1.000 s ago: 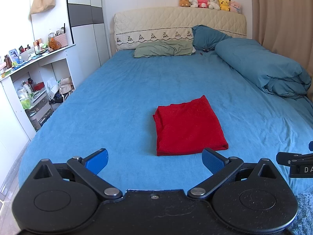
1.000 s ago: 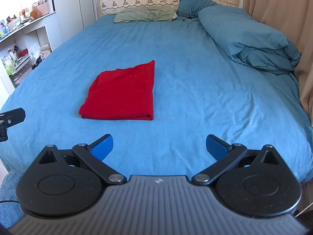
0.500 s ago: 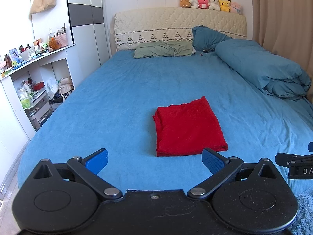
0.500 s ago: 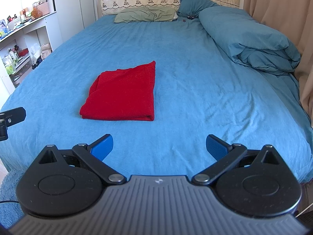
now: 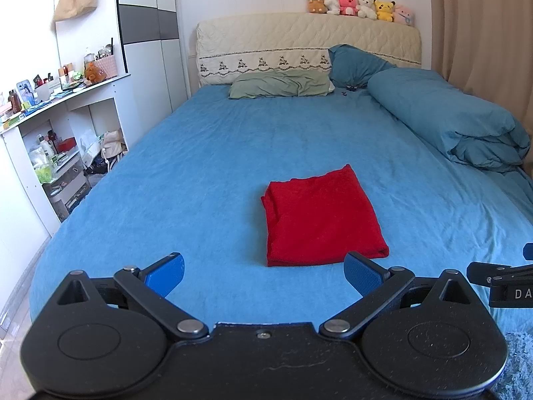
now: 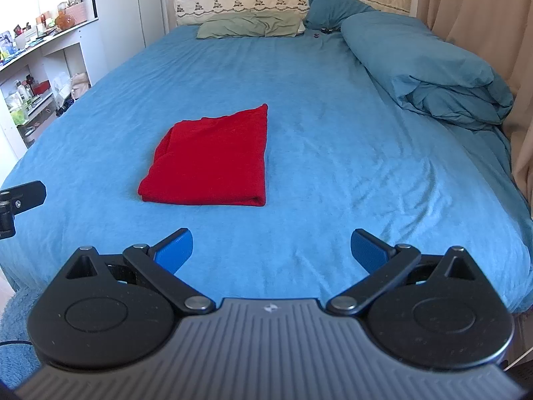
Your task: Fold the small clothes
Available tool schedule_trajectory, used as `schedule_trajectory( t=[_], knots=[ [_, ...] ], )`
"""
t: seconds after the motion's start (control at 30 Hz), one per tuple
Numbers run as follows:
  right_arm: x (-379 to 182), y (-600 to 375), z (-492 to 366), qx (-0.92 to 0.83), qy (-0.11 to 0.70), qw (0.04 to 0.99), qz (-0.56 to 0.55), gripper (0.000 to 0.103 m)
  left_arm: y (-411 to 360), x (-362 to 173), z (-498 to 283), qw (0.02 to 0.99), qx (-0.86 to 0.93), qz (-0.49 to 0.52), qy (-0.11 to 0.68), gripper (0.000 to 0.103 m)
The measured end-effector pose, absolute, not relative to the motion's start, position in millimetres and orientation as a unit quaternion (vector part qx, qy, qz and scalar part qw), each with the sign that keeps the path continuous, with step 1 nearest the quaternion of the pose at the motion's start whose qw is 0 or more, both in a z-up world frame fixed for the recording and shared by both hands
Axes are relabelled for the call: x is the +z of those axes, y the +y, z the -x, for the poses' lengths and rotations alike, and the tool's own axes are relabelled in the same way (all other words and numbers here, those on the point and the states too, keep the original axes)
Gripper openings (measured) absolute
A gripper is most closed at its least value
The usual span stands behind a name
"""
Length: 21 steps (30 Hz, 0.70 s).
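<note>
A red garment (image 5: 319, 216) lies folded into a flat rectangle on the blue bed sheet (image 5: 206, 173); it also shows in the right wrist view (image 6: 213, 163). My left gripper (image 5: 265, 275) is open and empty, held near the foot of the bed just short of the garment's near edge. My right gripper (image 6: 271, 250) is open and empty, to the right of the left one, with the garment ahead and to its left. Neither gripper touches the cloth.
A rolled blue duvet (image 5: 449, 123) lies along the bed's right side. A green pillow (image 5: 279, 86) and a blue pillow (image 5: 356, 63) lie at the headboard. White shelves (image 5: 56, 140) with clutter stand left. A curtain (image 6: 483, 16) hangs right.
Both grippers have drifted back very slightly, so the garment sits a little farther away. The garment has not moved and the jaws stay open.
</note>
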State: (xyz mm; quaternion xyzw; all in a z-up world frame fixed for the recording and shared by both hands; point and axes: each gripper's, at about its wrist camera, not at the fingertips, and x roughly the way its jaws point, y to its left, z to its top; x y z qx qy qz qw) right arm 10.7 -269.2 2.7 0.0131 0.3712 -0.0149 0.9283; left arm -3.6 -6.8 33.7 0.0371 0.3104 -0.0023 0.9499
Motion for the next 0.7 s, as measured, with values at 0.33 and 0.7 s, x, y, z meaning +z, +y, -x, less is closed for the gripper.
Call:
schedule_trajectory(
  t=[0.33,0.7],
  knots=[
    [2.8,-269.4,-11.0,-0.014,0.371,0.928,-0.013,0.103,-4.4,34.1,4.1,0.953,0.000,-0.023,0.303,0.103],
    [-1.7,-273.5,-16.1,-0.011,0.375,0.927,-0.011,0.103,-1.0,29.5,0.0,0.952,-0.004,-0.012,0.305,0.103]
  ],
)
